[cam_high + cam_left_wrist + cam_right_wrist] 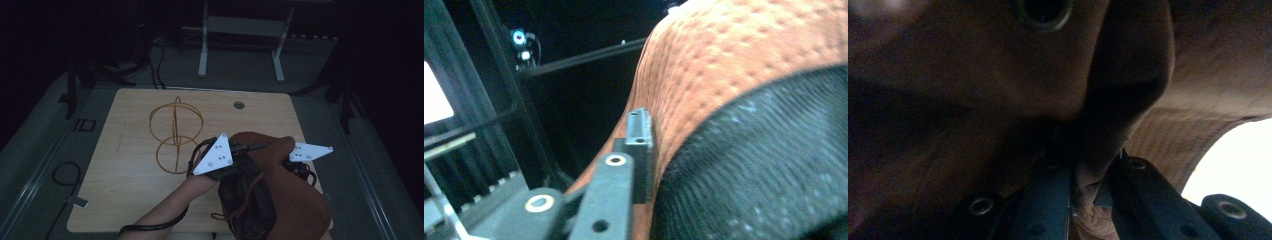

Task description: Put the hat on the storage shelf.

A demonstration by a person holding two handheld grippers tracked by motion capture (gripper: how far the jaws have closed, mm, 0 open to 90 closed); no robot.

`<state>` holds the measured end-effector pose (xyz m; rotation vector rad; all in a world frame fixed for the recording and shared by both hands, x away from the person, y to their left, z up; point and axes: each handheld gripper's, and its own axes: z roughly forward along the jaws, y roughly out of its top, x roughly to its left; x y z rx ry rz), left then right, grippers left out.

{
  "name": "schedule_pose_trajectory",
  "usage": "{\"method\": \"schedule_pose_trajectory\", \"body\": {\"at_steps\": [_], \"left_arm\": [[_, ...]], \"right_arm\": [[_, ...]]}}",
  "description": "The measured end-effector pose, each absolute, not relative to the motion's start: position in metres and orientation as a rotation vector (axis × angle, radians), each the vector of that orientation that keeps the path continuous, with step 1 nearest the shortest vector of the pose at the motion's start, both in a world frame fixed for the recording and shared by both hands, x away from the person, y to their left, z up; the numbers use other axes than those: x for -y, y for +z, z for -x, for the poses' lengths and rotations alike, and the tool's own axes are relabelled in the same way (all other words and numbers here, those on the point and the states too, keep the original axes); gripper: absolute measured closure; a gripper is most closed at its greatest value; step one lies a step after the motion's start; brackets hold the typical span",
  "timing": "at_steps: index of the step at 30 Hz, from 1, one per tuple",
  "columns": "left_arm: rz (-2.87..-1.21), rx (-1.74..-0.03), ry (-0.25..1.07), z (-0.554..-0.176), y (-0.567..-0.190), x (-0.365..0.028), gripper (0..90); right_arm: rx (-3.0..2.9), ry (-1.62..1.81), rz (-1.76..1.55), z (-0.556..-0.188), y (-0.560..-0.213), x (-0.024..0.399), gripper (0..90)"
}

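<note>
A brown hat [292, 197] with a dark mesh lining is held up over the near right part of the wooden table [125, 190], crown opening toward the person. My left gripper [252, 148] is shut on the hat's left edge. In the left gripper view one jaw presses the orange-brown dotted fabric [734, 65] above the black mesh, and the other jaw is hidden behind it [651, 150]. My right gripper [292, 156] holds the hat's right side. Its own view shows both jaws pinching a fold of brown material [998, 90] between them [1088, 187].
A gold wire stand [176, 136] made of crossed rings stands on the table's middle, left of the hat. A round cable hole [239, 105] sits near the far edge. Beyond the table stands a white desk frame [202, 50]. A cable loop [65, 175] lies on the floor at left.
</note>
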<state>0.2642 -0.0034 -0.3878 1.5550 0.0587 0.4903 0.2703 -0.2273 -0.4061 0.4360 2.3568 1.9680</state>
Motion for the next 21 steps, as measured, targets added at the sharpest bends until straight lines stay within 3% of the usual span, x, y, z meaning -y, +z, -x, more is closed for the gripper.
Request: {"method": "schedule_pose_trajectory", "body": {"at_steps": [3, 4, 6, 12, 21], "left_arm": [[-1.559, -0.068, 0.484, -0.265, -0.387, 0.003, 72.8], [-1.573, -0.101, 0.467, -0.266, -0.383, 0.0, 64.4], [-1.581, -0.124, 0.479, -0.264, -0.38, -0.001, 56.3], [-1.612, -0.162, 0.502, -0.262, -0.375, -0.006, 44.3], [-1.642, -0.247, 0.517, -0.264, -0.379, -0.027, 40.8]], "right_arm": [[-2.357, 1.977, -0.443, -0.271, -0.406, 0.228, 87.4], [-2.354, 1.982, -0.452, -0.271, -0.406, 0.231, 87.5], [-2.343, 1.992, -0.453, -0.273, -0.405, 0.235, 87.5], [-2.294, 1.985, -0.485, -0.274, -0.397, 0.246, 87.5], [-2.197, 1.987, -0.536, -0.276, -0.387, 0.269, 87.5]]}}
